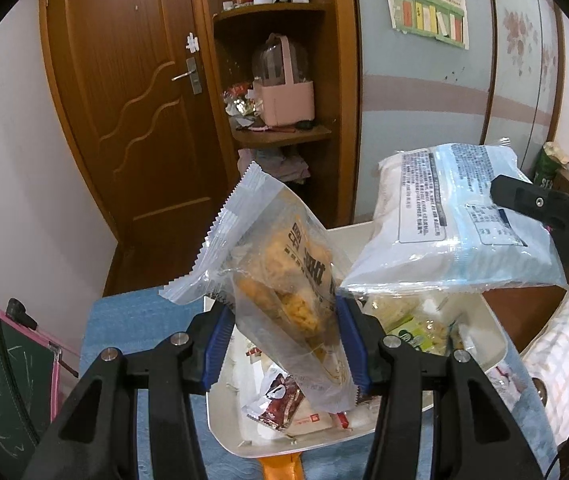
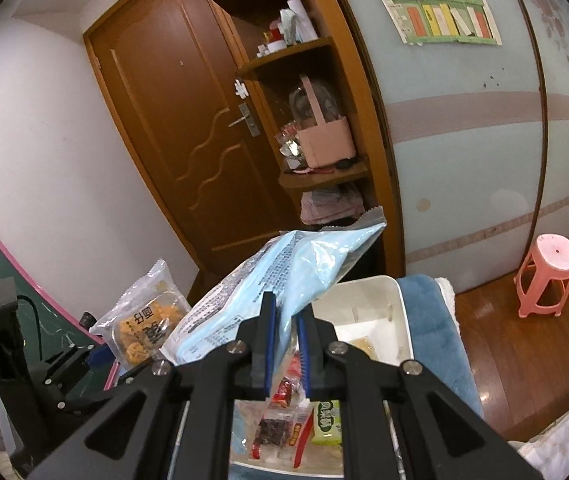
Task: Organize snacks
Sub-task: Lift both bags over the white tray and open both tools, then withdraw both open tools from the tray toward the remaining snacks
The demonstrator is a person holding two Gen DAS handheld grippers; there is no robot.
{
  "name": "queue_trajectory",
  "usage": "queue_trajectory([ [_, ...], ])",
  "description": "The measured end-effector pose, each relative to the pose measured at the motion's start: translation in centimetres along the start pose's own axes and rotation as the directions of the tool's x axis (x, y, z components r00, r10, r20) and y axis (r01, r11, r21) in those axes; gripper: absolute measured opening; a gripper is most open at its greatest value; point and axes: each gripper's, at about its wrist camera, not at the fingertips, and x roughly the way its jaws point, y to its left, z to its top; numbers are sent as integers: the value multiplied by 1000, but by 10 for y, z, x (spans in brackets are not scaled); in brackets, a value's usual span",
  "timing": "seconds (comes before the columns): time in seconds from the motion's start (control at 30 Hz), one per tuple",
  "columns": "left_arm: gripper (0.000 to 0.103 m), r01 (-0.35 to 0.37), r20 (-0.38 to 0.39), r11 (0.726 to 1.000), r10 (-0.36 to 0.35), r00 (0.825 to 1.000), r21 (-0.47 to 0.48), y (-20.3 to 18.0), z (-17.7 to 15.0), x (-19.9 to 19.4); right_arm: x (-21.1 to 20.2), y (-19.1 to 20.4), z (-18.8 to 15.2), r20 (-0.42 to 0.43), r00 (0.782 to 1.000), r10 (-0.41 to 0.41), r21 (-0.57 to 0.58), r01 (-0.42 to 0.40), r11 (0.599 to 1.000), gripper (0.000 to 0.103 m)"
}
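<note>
The left gripper (image 1: 286, 344) is clamped on a clear packet of orange snacks (image 1: 284, 280), held up over the near end of the white tray (image 1: 492, 344). Just beside it, the right gripper (image 2: 284, 344) pinches a pale blue packet (image 2: 284, 280) above the tray's small wrappers (image 2: 284, 420). Beyond stands a wooden door (image 1: 132, 120).

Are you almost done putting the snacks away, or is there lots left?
Some is done: small packets already lie in the white bin, like a brown sachet and a green packet. Right now the left gripper holds a clear bag of orange snacks, and the right gripper holds a blue bag, both lifted above the bin. Those two still need a spot.
</note>
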Motion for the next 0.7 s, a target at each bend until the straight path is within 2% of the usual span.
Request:
queue_trajectory([
  [0.17,50,-5,-10,1000,5,1000,7,2,-3,15,19,-7,-9,-68,998,-14,7,14,1000,10],
  [0.37,53,-46,-57,997,49,997,56,-3,-13,36,35,-5,-24,-148,987,-54,-24,51,998,11],
  [0.4,60,-60,-52,996,63,997,66,-3,-15,37,37,-4,-26,-165,985,-55,-32,51,998,13],
  [0.43,72,-70,-44,995,74,996,70,-4,-15,36,37,-2,-29,-175,983,-64,-39,58,998,20],
  [0.47,77,-75,-37,995,78,996,67,-3,-15,35,37,-1,-30,-177,982,-71,-46,64,997,26],
  [0.5,80,-75,-31,995,77,997,62,-3,-15,33,37,0,-33,-175,982,-77,-56,68,996,28],
  [0.7,80,-75,-35,995,77,996,73,-8,-17,25,31,5,-40,-169,981,-98,-90,83,992,30],
])
